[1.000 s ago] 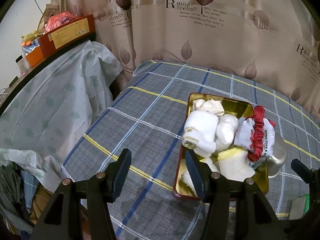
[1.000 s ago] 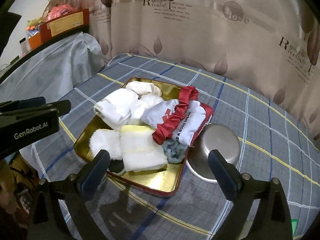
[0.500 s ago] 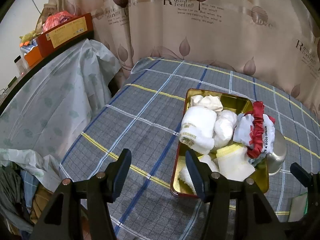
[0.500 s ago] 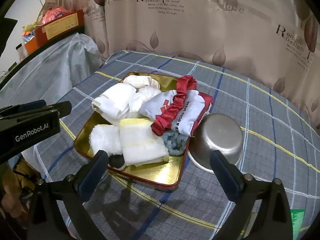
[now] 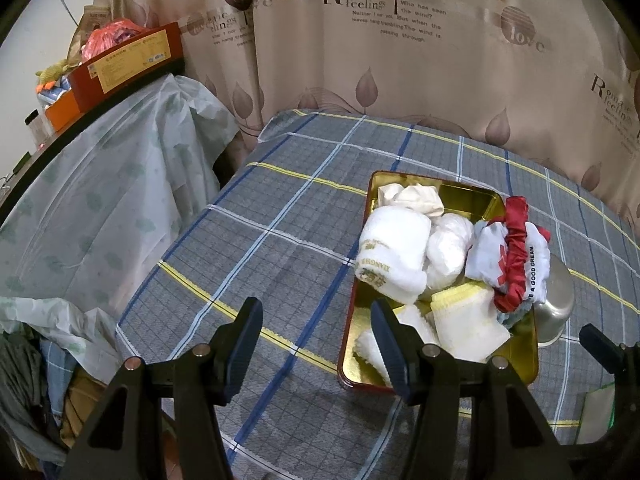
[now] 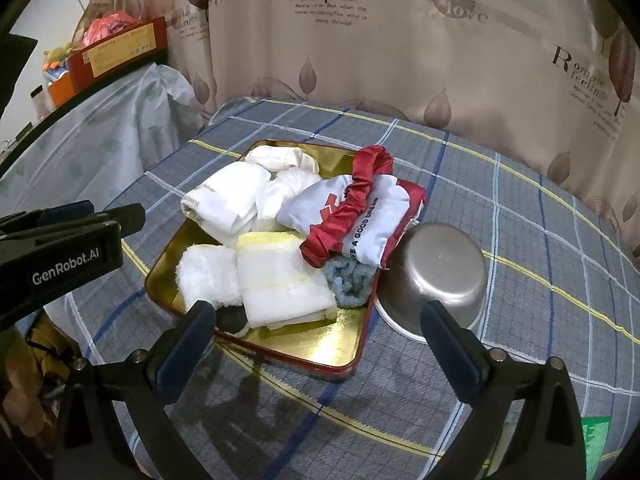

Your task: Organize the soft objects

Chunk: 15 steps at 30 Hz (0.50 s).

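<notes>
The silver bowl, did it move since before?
No. The silver bowl still sits upside down against the gold tray's right edge; only the cameras shifted.

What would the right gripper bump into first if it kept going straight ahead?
Probably the folded white cloth with yellow stripes at the near end of the gold tray. It lies between the open fingers of the right gripper, though the depth is hard to judge.
</notes>
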### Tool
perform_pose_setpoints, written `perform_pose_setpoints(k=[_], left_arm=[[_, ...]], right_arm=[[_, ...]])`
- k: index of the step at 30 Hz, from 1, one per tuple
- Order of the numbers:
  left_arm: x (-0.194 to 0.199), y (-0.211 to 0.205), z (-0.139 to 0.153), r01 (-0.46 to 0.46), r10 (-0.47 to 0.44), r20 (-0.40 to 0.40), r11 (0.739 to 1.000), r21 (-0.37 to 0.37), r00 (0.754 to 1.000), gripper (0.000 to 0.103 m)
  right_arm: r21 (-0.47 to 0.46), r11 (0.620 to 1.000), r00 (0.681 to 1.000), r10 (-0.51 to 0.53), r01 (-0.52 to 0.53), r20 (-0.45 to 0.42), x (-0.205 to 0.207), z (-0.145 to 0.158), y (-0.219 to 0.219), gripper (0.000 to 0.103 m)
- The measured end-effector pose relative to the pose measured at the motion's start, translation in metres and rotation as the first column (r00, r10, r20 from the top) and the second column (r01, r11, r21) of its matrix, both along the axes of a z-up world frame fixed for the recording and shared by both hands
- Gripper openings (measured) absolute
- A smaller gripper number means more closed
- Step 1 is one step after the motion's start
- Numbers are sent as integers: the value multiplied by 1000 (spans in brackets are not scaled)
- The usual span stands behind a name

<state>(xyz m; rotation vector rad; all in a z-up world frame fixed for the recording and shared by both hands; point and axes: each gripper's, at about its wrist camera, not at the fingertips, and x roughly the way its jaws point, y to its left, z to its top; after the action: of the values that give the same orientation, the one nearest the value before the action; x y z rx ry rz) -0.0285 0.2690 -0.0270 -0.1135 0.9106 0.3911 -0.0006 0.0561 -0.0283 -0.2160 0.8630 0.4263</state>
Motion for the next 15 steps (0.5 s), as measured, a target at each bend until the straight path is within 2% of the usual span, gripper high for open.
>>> perform_pose_setpoints(k=[15], left_arm=[[1, -2, 0, 4, -5, -2, 1000, -7, 1000, 58]], right_arm=[[-14, 1000, 1000, 11, -11, -20, -1, -4, 2, 101]])
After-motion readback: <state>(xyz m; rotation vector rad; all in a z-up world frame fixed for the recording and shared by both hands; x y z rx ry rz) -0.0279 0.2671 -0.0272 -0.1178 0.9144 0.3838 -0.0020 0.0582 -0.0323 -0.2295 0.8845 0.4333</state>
